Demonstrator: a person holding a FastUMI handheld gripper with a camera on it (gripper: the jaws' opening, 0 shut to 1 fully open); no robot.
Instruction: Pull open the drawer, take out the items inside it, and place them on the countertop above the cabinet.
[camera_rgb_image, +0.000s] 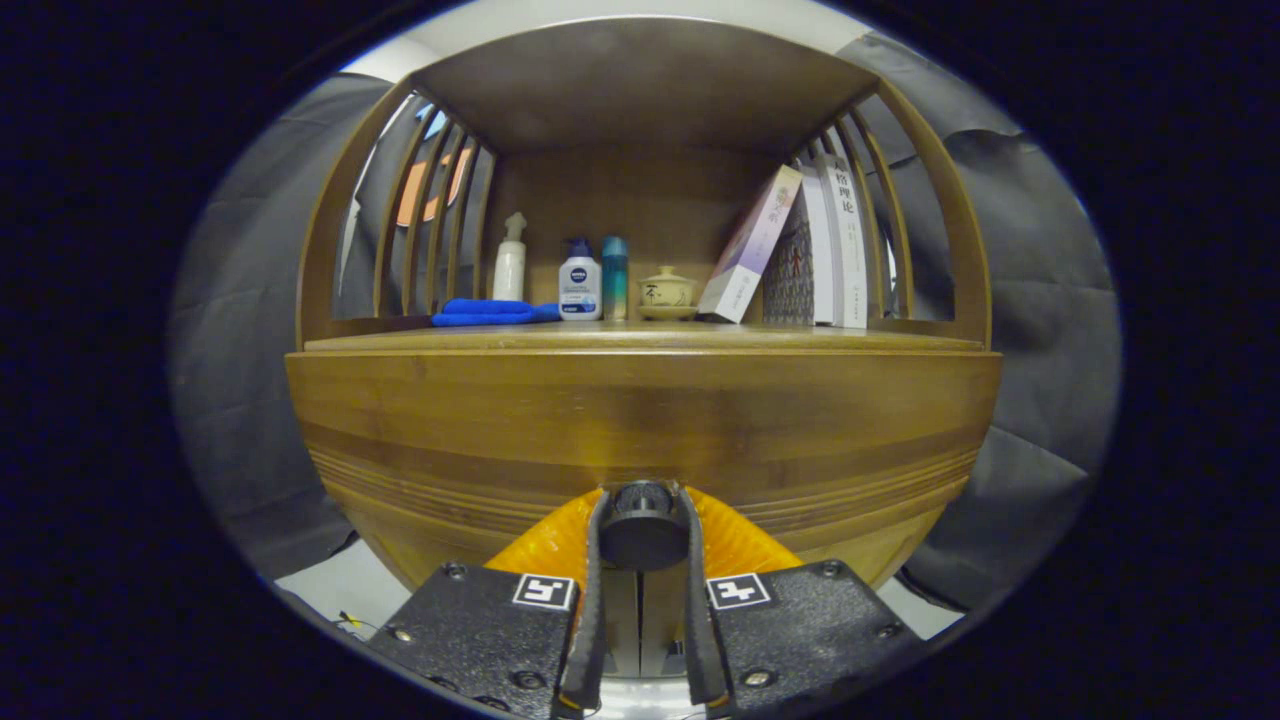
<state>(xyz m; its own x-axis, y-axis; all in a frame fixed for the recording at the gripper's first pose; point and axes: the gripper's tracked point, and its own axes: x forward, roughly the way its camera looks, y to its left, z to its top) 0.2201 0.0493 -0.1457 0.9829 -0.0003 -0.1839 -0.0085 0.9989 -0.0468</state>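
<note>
Wooden cabinet (640, 420) fills the booth. Gripper (642, 520) jaws clamp the drawer knob (642, 530); next comes a straight pull outward.

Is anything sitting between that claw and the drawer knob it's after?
No. The claw already has the dark round knob between its two fingers, which press against its sides at the wooden drawer front. Nothing visible lies between them. The drawer looks not yet pulled out.
</note>
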